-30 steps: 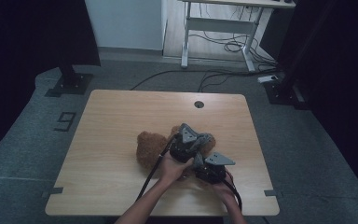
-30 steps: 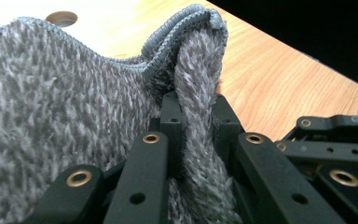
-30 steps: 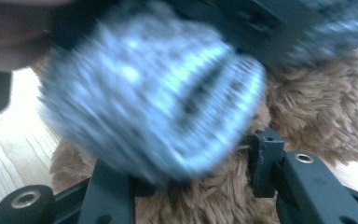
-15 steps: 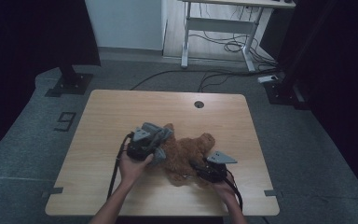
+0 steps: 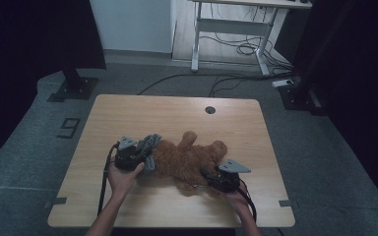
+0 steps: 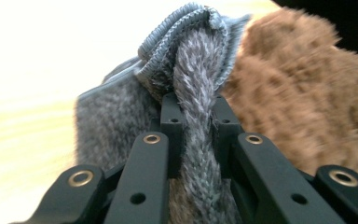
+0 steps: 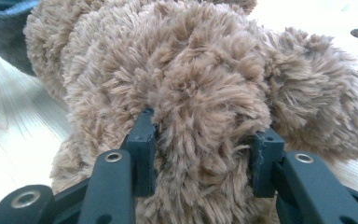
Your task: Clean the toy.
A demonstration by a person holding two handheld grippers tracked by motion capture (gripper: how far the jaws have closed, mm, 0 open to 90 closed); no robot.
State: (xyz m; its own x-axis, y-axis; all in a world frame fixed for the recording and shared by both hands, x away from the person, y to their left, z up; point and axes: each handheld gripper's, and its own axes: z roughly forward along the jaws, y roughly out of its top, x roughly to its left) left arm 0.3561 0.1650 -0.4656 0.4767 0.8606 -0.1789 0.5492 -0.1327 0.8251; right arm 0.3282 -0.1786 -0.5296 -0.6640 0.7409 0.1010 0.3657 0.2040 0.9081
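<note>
A brown plush teddy bear lies across the middle of the wooden table. My left gripper is at the bear's left end, shut on a fold of grey knitted cloth. In the left gripper view that grey cloth is pinched between the jaws of the left gripper, with the bear's fur just behind it. My right gripper is at the bear's lower right. In the right gripper view the right gripper squeezes a thick lump of the bear.
A round cable hole sits near the table's far edge. Bare wood lies to the left and along the far side of the table. A bit of the grey cloth shows beyond the bear in the right gripper view.
My left gripper has moved to the left across the table with the grey cloth in it, and the bear now lies stretched out between the two grippers. The right gripper has stayed put.
</note>
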